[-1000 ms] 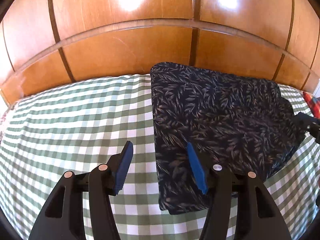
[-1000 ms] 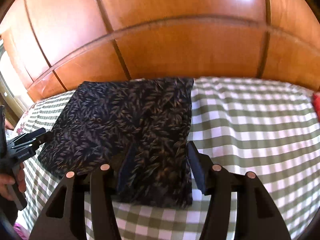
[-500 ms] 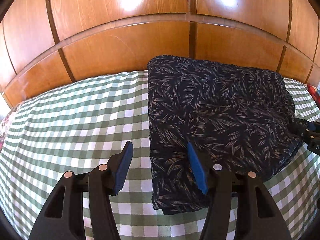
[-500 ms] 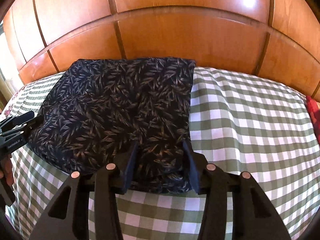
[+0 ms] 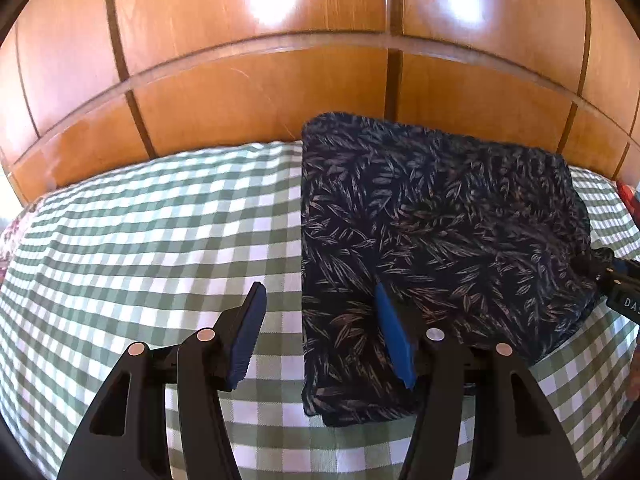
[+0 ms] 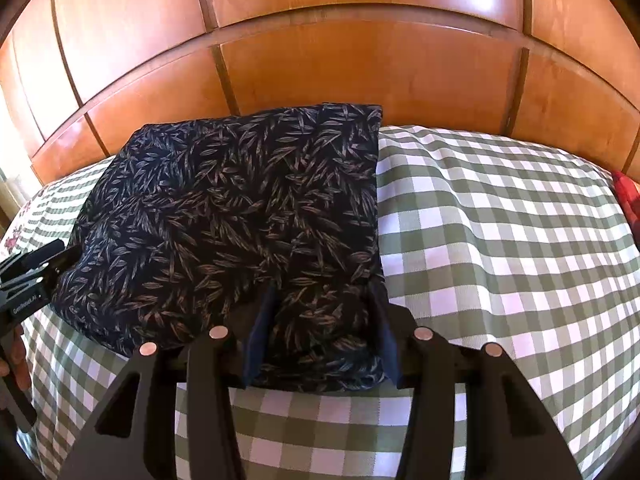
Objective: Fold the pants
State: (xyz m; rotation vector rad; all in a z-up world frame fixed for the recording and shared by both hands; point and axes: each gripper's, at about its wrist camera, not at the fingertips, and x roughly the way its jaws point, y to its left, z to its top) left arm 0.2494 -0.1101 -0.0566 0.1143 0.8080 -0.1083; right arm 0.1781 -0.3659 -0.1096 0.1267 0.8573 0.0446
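The pants (image 5: 440,248) are dark navy with a leaf print and lie folded into a rectangle on the green checked bedspread (image 5: 152,248), near the wooden headboard. My left gripper (image 5: 320,312) is open over the fold's near left edge, with one blue pad over the cloth and one over the bedspread. In the right wrist view the pants (image 6: 240,216) lie ahead, and my right gripper (image 6: 324,312) is open over their near right corner, holding nothing. Each gripper shows at the edge of the other's view.
A glossy panelled wooden headboard (image 5: 280,80) rises right behind the pants. A red item (image 6: 626,196) lies at the bed's far right edge. Floral fabric (image 6: 16,232) shows at the bed's left edge. The bedspread stretches bare to the left and right of the fold.
Both grippers have edged nearer to the folded pants and a little higher. The pants have stayed in place and both grippers have stayed open.
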